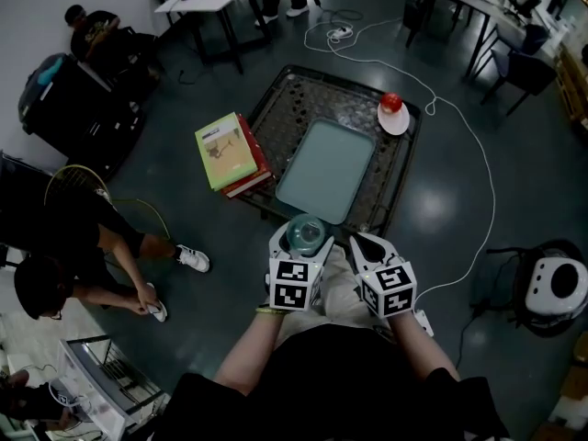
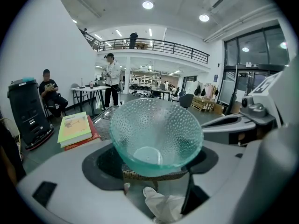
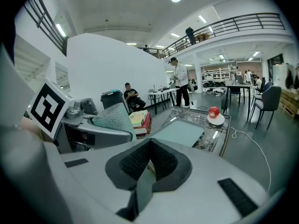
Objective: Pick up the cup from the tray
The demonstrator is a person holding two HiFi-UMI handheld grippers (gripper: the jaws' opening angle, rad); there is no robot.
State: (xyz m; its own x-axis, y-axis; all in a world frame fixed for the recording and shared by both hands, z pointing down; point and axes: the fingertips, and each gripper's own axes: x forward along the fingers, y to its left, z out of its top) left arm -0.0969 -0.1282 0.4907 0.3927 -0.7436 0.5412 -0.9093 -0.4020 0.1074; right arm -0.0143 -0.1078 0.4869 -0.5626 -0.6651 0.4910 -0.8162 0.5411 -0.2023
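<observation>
Teal dimpled glass: the cup (image 2: 158,133) sits clamped between the jaws of the left claw (image 1: 304,239), mouth upward. It is held off the tray (image 1: 326,168), on the tray's near side, about over the rim of the surface (image 1: 312,97). The right claw (image 1: 366,249) is pressed shut on nothing, just beside the cup. The lift looks done (the tray lies bare), so any further move belongs to the left claw, with the tray straight ahead beyond the cup.
</observation>
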